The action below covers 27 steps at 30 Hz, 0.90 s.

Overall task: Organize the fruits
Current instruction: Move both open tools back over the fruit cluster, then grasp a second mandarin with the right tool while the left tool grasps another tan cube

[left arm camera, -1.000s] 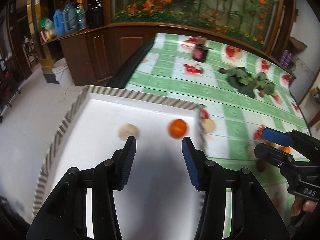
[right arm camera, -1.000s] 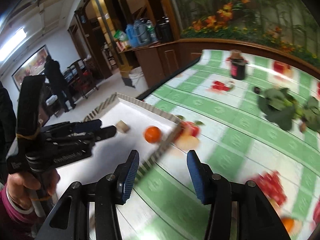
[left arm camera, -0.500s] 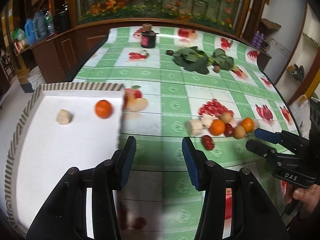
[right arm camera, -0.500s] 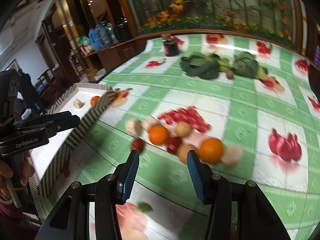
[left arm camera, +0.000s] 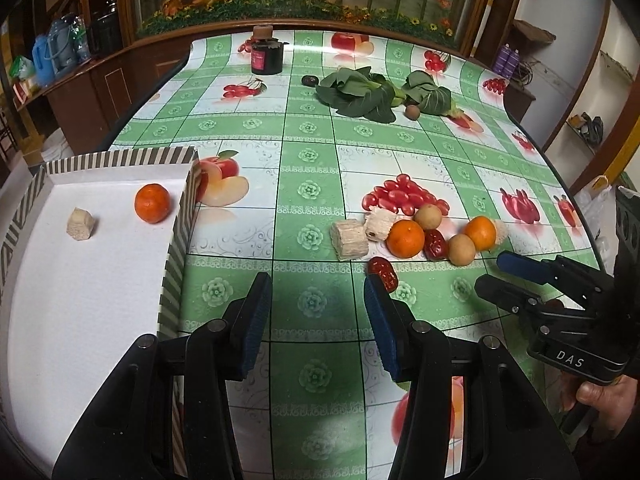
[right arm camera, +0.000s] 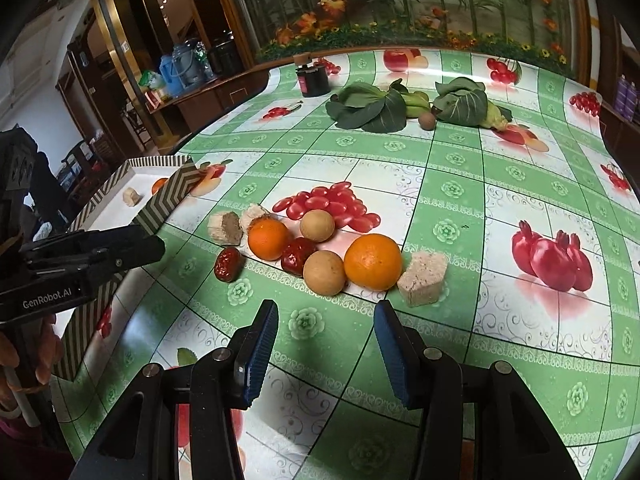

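Both tongs have swung right from the striped white tray to the fruit pile; left gripper and right gripper hang open, empty, just near of the wrinkled red jujube and big orange

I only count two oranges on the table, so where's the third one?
It lies in the white tray at the table's left edge, near the tray's right wall, with a pale chunk to its left: the orange in the left view.
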Each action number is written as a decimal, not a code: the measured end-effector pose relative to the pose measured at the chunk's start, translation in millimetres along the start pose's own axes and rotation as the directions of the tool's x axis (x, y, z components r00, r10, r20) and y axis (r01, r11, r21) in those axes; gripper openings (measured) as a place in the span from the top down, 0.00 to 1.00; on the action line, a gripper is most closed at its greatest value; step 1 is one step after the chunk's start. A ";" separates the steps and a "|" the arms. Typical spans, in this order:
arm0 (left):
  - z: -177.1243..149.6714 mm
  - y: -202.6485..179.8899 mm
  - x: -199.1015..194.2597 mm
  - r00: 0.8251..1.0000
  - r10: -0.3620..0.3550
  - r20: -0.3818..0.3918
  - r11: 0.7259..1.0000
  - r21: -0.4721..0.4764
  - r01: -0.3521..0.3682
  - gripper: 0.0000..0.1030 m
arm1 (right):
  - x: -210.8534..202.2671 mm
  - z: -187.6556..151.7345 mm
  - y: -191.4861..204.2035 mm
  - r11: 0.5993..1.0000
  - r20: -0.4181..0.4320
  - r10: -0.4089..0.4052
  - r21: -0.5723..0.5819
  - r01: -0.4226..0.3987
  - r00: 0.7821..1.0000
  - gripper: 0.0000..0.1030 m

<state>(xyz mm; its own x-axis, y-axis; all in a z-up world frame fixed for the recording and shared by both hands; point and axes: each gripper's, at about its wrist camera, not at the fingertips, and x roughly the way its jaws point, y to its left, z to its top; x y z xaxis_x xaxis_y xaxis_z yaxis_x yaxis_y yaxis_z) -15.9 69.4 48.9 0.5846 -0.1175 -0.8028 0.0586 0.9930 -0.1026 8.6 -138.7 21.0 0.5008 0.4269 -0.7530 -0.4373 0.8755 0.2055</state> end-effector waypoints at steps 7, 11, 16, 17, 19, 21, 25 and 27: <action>2.1 3.5 5.6 1.000 0.014 0.001 1.000 -0.009 -0.014 0.54 | -0.9 2.0 0.5 1.000 -0.001 0.005 -0.003 -0.005 1.000 0.53; 3.5 1.5 8.9 1.000 0.017 0.001 1.000 -0.001 -0.017 0.54 | -0.5 2.1 2.2 1.000 -0.003 -0.006 -0.016 0.006 1.000 0.53; 4.3 1.1 14.3 1.000 0.015 -0.010 1.000 0.002 -0.015 0.54 | 0.0 3.8 -5.0 1.000 -0.004 -0.023 0.000 0.023 1.000 0.53; 4.5 1.3 16.0 1.000 0.013 -0.014 1.000 0.000 -0.013 0.54 | -0.4 4.4 -6.5 1.000 -0.003 -0.025 0.004 0.025 1.000 0.53; 4.9 1.0 18.2 1.000 0.010 -0.020 1.000 -0.002 -0.011 0.54 | -1.9 5.7 -10.3 1.000 0.002 -0.026 0.012 0.026 1.000 0.53; 5.1 -0.1 20.4 1.000 0.010 -0.023 1.000 0.001 -0.010 0.54 | -2.8 7.3 -13.7 0.999 0.007 -0.031 0.017 0.031 0.999 0.53; 5.6 -2.1 23.8 0.999 0.007 -0.031 1.000 0.003 -0.007 0.54 | -1.5 9.7 -20.4 0.999 0.007 -0.032 0.033 0.032 0.999 0.53; 6.7 -3.3 26.4 0.999 0.003 -0.038 1.000 0.006 -0.003 0.54 | -1.6 11.3 -22.9 0.999 0.011 -0.025 0.039 0.025 1.000 0.53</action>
<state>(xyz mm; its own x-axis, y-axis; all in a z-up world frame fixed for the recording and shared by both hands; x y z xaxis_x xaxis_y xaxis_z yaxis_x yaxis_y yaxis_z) 4.8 63.1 32.0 0.5535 -0.1151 -0.8249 0.0621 0.9934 -0.0969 26.2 -156.9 24.5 0.5201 0.4072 -0.7508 -0.3954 0.8940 0.2109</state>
